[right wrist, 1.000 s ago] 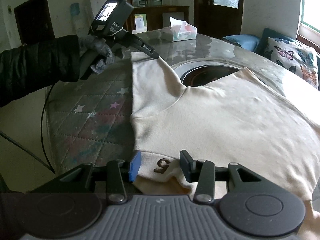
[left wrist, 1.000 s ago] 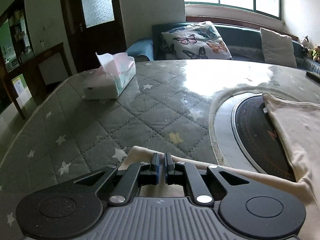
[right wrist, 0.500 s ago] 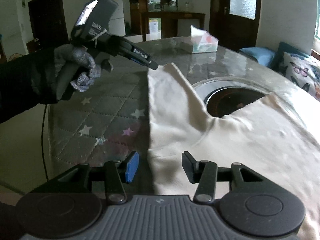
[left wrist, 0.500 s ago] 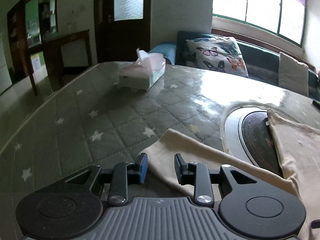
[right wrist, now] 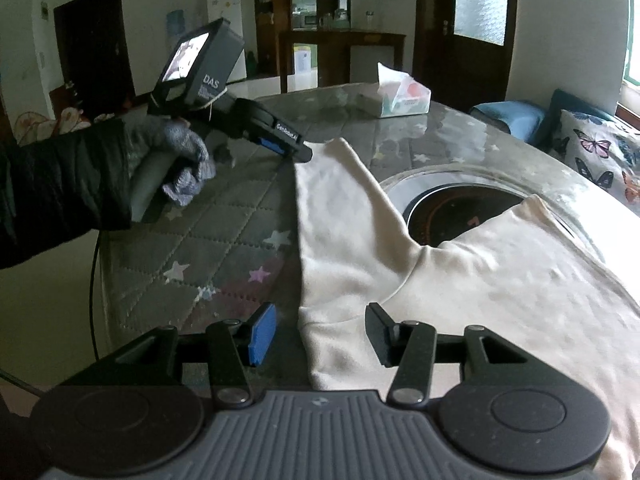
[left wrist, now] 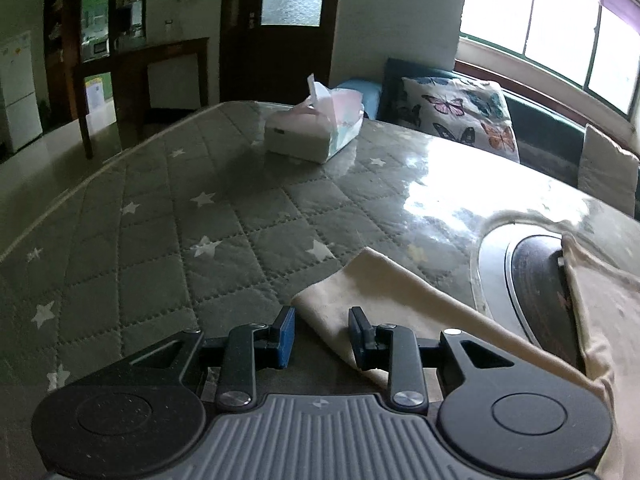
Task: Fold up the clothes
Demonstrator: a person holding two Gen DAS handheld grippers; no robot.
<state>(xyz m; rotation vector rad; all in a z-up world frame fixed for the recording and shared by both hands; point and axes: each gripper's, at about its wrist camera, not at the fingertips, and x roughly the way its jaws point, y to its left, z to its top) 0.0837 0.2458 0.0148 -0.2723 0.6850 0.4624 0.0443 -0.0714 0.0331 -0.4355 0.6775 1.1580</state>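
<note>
I count one cream long-sleeved cotton top (right wrist: 500,280) spread flat on the grey quilted, star-printed surface (left wrist: 168,240), one white tissue box (left wrist: 312,136) with a tissue sticking up at the far end, and one round dark inset plate (right wrist: 460,212) sunk into the middle of the surface. One butterfly-print cushion (left wrist: 460,116) sits on the bench under the window.

The top lies with its body toward my right side, partly covering the round plate. One sleeve (right wrist: 332,208) stretches straight away from me along the surface, its long axis running from the shoulder near my right gripper (right wrist: 320,338) out to the cuff, which points at the tissue box end.

My left gripper (left wrist: 322,336), held in a grey knit-gloved hand (right wrist: 180,164) with a black padded sleeve, sits at that cuff. Its jaws are closing a little, yet there is a clear gap and the pads do not press on the cloth; the cuff edge lies between them.

My right jaws stand open over the shoulder seam, with the fabric edge beneath and between them, not pinched.
</note>
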